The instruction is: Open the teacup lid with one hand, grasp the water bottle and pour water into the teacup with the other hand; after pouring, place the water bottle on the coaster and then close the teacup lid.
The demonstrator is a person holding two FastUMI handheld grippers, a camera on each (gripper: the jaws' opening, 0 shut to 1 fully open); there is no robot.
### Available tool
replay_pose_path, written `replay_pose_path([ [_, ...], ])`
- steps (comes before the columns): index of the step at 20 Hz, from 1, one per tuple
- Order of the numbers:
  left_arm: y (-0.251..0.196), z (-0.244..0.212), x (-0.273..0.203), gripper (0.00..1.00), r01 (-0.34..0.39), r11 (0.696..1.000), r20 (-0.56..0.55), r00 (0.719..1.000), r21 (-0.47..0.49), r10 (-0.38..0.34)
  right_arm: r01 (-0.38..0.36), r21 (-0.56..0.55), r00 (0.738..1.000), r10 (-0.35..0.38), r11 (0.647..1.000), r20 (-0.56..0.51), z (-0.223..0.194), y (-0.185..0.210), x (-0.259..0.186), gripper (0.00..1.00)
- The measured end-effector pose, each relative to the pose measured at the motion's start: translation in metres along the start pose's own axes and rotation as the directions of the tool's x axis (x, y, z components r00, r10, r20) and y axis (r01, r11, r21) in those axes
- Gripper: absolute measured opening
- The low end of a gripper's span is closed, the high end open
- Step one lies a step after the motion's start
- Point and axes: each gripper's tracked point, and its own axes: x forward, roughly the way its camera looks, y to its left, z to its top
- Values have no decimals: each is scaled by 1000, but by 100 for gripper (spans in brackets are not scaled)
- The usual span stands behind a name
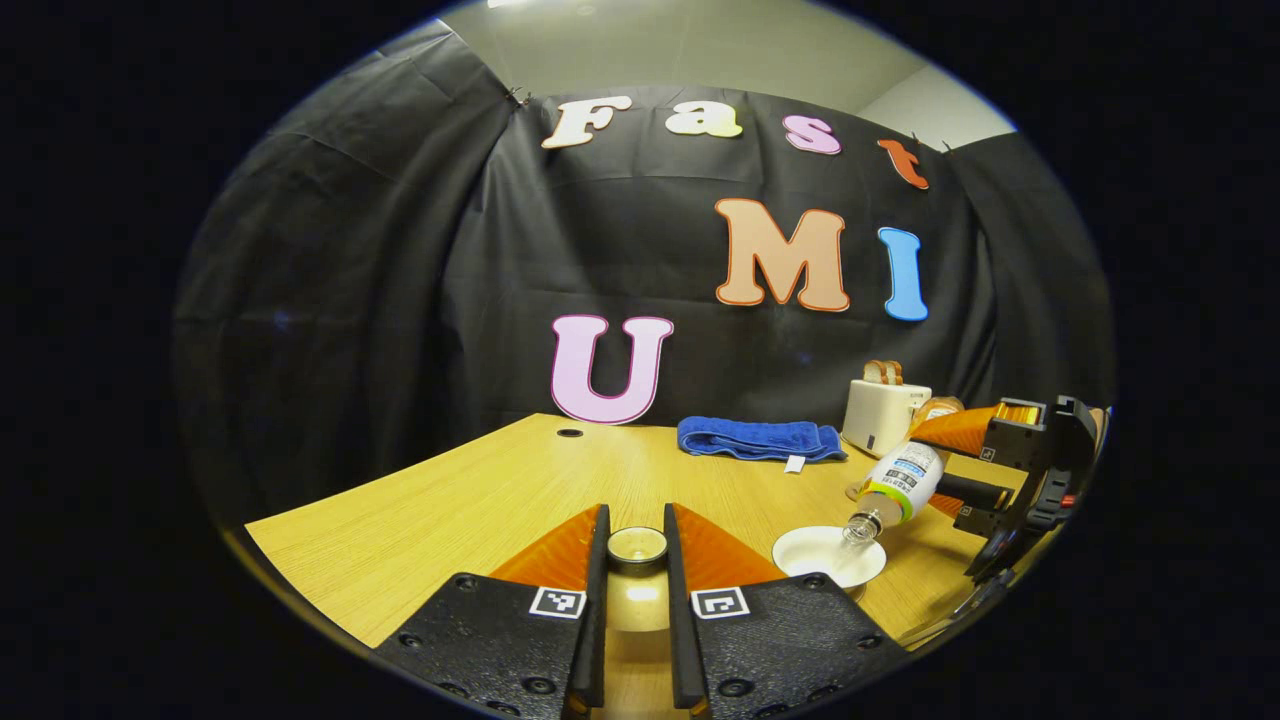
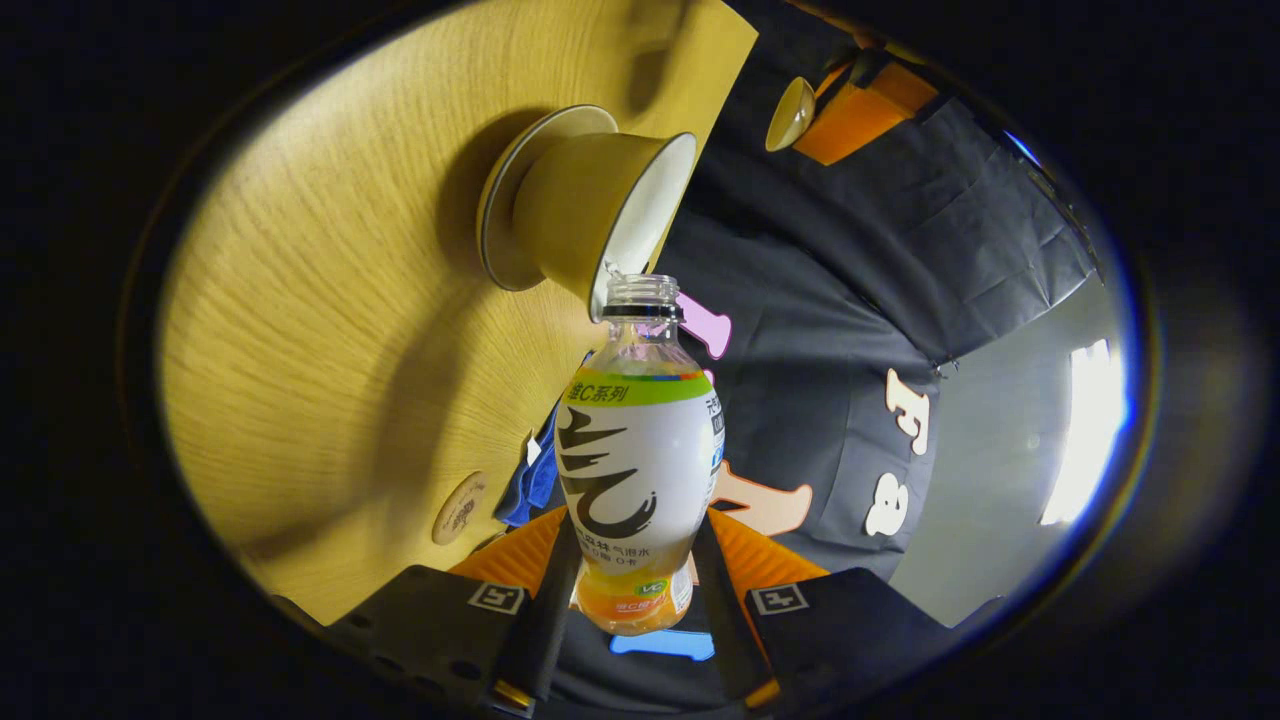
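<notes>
Wooden desk (image 1: 450,500) carries the teacup (image 1: 828,555) on its saucer; right tongs (image 2: 630,590) are clamped on the water bottle (image 2: 638,470), tipped so its open mouth sits right at the teacup rim; left tongs (image 1: 636,560) pinch the teacup lid (image 1: 637,548), held left of the teacup; blue towel (image 1: 760,440) and toaster (image 1: 885,415) lie behind the teacup.

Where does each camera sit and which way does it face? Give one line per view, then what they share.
Left gripper view: rides the left gripper, level over the table, facing the booth wall; its fingers clamp the teacup lid.
Right gripper view: rides the right gripper, rolled sideways, looking along the tilted water bottle into the teacup.
Shared: bottle, teacup, table, blue towel.
</notes>
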Motion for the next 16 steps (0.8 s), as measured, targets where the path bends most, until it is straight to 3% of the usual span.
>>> replay_pose_path([
  [7, 2, 1, -2, 24, -3, 1000, 0, 1000, -3, 3, 2, -71, 1000, 0, 997, 27, 1, -4, 3, 66],
  [16, -3, 5, -3, 24, 8, 1000, 6, 1000, 0, -8, -4, -24, 1000, 5, 1000, 15, -1, -2, 3, 65],
])
